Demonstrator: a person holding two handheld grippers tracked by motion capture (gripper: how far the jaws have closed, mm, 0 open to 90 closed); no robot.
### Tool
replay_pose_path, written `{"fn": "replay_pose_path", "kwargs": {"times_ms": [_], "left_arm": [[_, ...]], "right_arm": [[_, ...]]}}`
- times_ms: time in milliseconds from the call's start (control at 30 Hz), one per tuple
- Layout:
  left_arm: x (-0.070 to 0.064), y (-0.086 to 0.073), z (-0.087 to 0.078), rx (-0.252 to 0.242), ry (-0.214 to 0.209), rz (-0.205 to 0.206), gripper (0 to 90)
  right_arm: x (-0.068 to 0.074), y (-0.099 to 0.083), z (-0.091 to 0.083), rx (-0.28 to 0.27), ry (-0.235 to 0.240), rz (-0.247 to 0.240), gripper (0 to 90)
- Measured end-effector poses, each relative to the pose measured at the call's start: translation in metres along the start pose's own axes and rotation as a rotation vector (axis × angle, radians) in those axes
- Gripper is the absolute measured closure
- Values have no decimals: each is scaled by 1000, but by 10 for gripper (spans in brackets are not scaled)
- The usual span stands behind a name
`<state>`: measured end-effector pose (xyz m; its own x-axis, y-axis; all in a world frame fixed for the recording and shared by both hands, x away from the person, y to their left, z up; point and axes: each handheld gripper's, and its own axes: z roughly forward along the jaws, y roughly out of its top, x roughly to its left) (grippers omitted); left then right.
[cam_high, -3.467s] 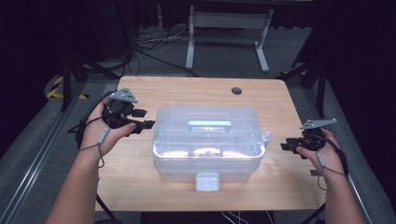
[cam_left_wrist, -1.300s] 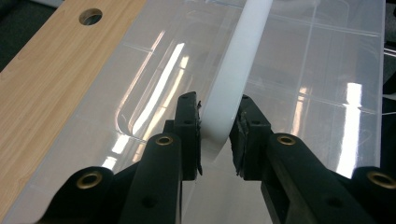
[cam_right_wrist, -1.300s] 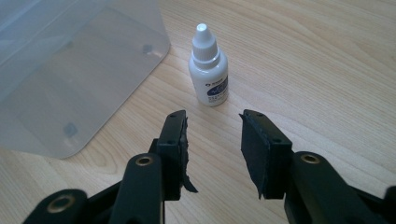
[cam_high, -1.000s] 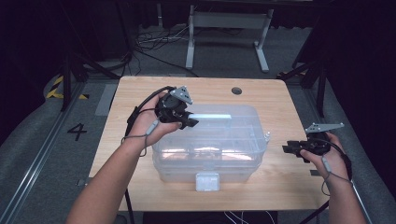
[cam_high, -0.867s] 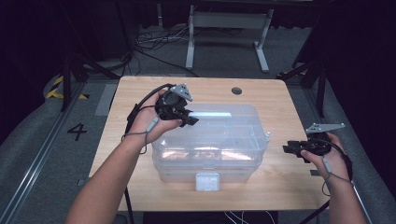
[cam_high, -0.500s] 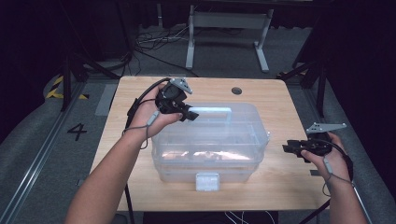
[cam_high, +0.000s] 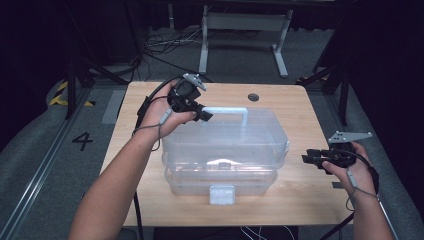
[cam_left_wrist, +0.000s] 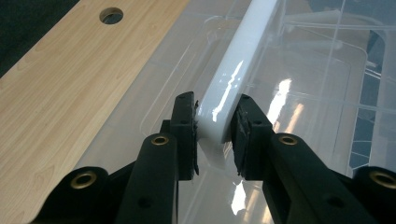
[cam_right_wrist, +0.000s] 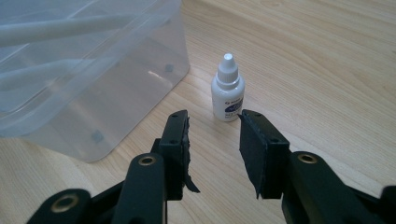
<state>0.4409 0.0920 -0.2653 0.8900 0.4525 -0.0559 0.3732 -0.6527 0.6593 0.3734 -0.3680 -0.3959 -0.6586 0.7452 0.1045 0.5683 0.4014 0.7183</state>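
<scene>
High view: the left gripper (cam_high: 202, 116) bites the handle (cam_high: 227, 110) at the box (cam_high: 225, 145) lid's 11 o'clock. Left gripper view: jaws clamp that white handle — off-centre, so lifting may twist it loose. Right gripper view: jaws gape, a dropper bottle (cam_right_wrist: 227, 89) upright at 12 o'clock — an easy knock-over.

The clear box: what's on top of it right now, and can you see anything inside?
On the box sits its lid, tilted, with the left gripper clamped on the white handle. Glare and cloudy plastic hide the contents.
</scene>
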Motion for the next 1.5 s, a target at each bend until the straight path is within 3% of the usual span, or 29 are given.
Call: {"fn": "replay_pose_path", "kwargs": {"times_ms": [167,500,1167,1333,1500], "left_arm": [[6,3,0,-3,-10,-16,723],[16,7,0,-39,1,-61,715],[33,21,-1,-14,-1,-68,700],[35,23,-1,-7,-2,-67,698],[39,25,0,-4,-10,-74,697]], "right_arm": [[3,1,-2,0,-1,11,638],[5,2,-4,-16,-1,-21,637],[14,7,-8,-37,1,-62,641],[18,9,-10,-66,14,-66,677],[24,14,-12,-90,47,-72,772]]}}
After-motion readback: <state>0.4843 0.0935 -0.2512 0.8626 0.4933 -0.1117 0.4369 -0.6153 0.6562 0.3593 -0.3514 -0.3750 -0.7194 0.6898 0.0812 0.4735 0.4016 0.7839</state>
